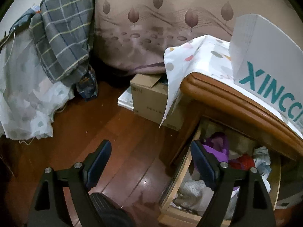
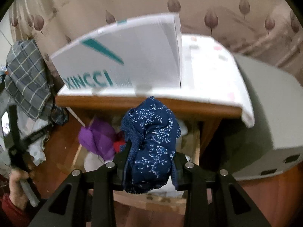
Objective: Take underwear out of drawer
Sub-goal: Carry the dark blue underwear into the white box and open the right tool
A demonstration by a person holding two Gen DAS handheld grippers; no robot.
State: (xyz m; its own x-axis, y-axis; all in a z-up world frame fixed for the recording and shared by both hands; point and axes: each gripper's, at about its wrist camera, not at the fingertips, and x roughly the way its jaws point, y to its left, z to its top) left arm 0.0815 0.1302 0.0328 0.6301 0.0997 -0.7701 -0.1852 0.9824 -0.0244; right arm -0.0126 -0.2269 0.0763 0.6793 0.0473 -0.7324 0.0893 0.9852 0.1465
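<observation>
Navy underwear with small white sprigs (image 2: 151,141) hangs bunched between the fingers of my right gripper (image 2: 151,151), which is shut on it above the pulled-out wooden drawer (image 2: 196,141). Purple (image 2: 98,138) and red (image 2: 118,143) garments lie in the drawer below. In the left wrist view my left gripper (image 1: 151,151) stands open with nothing between its fingers, over the wooden floor just left of the drawer (image 1: 182,172). Its right finger (image 1: 202,162) overlaps the drawer's left wall. The drawer holds purple (image 1: 217,147), red (image 1: 244,161) and pale clothes (image 1: 193,191).
A white box lettered XINCCI (image 1: 265,60) stands on the cabinet top over a dotted cloth (image 1: 189,60). A cardboard box (image 1: 151,98) sits on the floor beyond. Plaid bedding (image 1: 62,37) hangs at left. A grey unit (image 2: 269,113) stands right of the cabinet. A hand (image 2: 19,181) grips the left tool.
</observation>
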